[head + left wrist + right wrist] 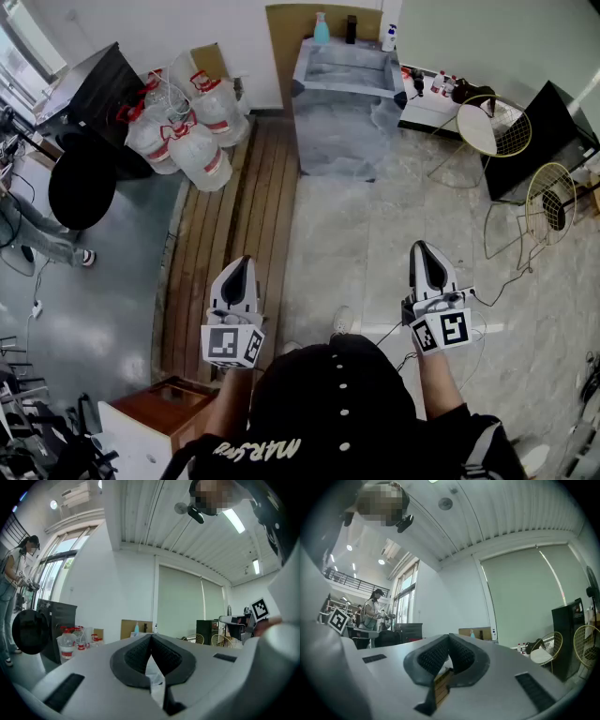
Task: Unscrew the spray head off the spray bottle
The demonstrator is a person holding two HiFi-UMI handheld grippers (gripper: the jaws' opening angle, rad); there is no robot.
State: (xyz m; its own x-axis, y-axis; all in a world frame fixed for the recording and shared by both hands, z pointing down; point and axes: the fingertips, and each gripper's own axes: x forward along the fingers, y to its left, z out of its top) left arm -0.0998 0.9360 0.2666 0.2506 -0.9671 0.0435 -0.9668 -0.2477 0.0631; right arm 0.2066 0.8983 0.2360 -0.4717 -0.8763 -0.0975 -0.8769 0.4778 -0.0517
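1. A pale grey table (345,141) is standing by the far wall, carrying a blue spray bottle (322,28), a dark bottle (351,28) and a white bottle (389,36) at its far edge.
2. The floor (375,244) is bearing a strip of wooden planks (239,234), with big water jugs (192,127) clustering at its far left.
3. Two wire chairs (495,127) are sitting on the floor at the right.

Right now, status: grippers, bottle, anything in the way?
Left gripper and right gripper shut, empty, held level. Spray bottle untouched on far table. Jugs left of path, wire chairs right.
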